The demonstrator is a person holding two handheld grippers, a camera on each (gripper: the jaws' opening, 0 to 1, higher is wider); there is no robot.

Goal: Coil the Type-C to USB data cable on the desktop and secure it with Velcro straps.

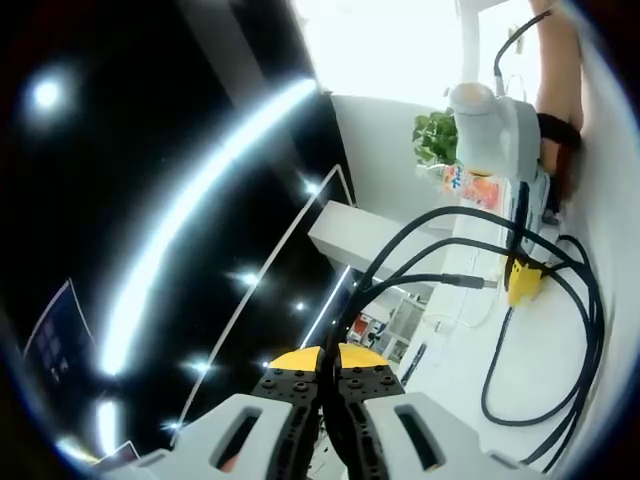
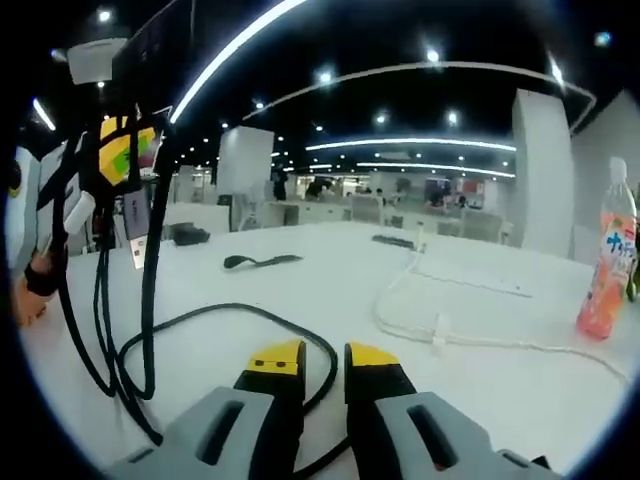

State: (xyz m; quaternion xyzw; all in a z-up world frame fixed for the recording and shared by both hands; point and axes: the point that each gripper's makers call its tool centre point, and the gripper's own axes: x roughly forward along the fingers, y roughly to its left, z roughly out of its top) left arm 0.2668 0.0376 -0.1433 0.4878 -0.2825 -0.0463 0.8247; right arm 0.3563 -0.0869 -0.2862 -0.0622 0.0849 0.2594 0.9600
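Left claw clenched on cable, loops hanging ahead. Right claw released, jaws apart just over desk; cable slack curls beneath it. Strap lies farther ahead, apart.

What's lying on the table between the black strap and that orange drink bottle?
In the right gripper view, a white cable lies between the black strap and the bottle.

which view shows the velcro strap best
The right gripper view: the dark flat Velcro strap lies in plain sight on the white desktop, beyond the black data cable. In the left gripper view I cannot pick the strap out.
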